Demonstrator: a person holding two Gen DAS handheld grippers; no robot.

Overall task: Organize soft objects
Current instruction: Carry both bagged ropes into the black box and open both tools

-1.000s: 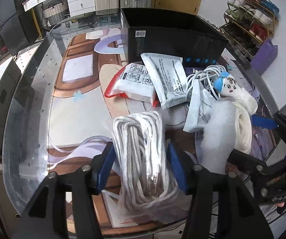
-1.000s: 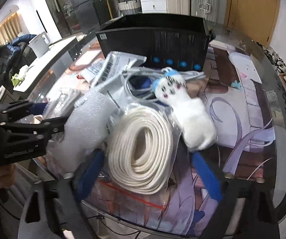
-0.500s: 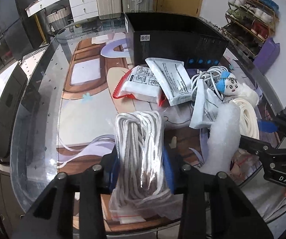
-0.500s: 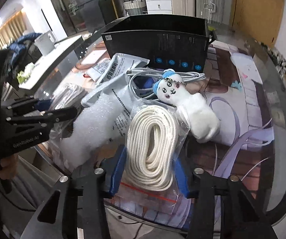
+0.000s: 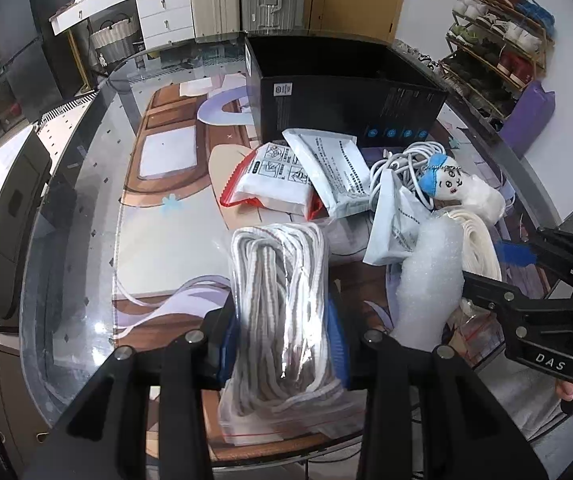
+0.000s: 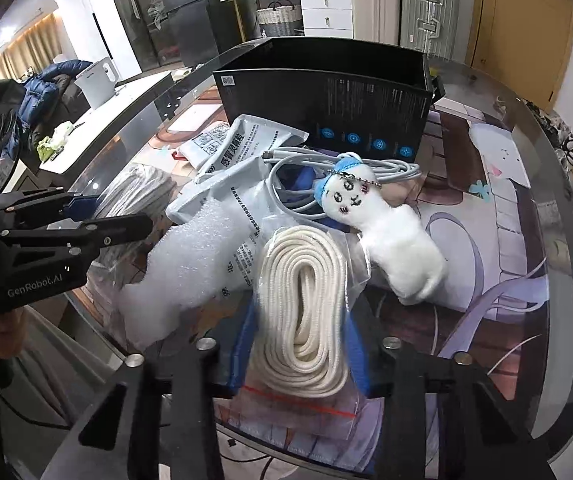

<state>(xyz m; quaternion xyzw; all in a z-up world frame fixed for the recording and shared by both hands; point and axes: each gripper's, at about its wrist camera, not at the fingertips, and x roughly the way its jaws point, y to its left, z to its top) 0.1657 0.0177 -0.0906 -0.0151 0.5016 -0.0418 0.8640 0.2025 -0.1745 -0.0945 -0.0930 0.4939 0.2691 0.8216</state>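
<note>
Near the front edge of the glass surface (image 5: 86, 208), a bagged grey-white cord bundle (image 5: 282, 300) is clamped by the left gripper (image 5: 282, 344), while a bagged cream rope coil (image 6: 302, 312) has just been closed upon by the right gripper (image 6: 298, 352). Both seem gripped for lifting, probably toward the black box (image 6: 326, 96) at the far edge.

Glossy glass table (image 5: 86, 216); matt cardboard box (image 5: 350, 100); fluffy plush doll (image 6: 390, 236).

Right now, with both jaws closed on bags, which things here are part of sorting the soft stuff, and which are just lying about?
Job:
- grey-white rope bag, in left gripper
- cream rope bag, in right gripper
- plush doll
- foam sheet
- white packets
- cable
- black box

Lying about:
- suitcases
- shoe rack
</note>
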